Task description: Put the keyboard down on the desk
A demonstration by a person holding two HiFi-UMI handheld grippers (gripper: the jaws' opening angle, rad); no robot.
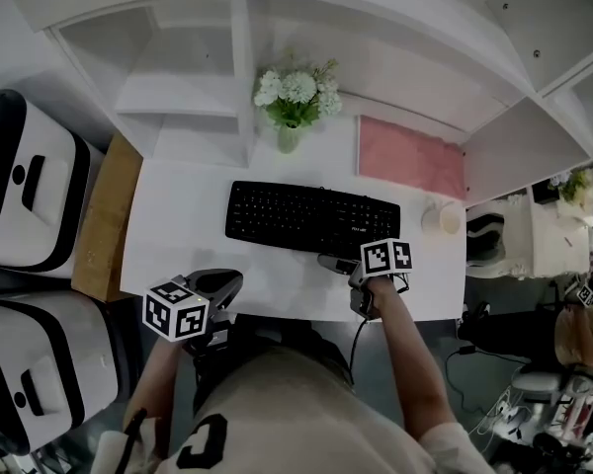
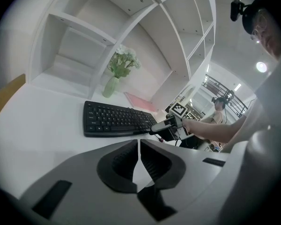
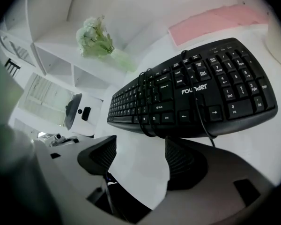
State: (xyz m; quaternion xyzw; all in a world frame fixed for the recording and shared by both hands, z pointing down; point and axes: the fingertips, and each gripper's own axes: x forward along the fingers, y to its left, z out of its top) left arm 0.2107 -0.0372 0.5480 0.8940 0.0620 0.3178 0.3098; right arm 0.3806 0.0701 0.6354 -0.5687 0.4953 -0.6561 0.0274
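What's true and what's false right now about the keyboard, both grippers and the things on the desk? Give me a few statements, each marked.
1. The keyboard lies flat on the white desk. True.
2. The right gripper is clamped on the keyboard. False: its jaws stand apart with nothing between them, close to the keyboard's front edge.
3. The left gripper is shut and holds nothing. True.
4. The vase of flowers stands in front of the keyboard, nearer the person. False: it stands behind the keyboard, by the shelves.
5. A cable lies across the keyboard's keys. True.
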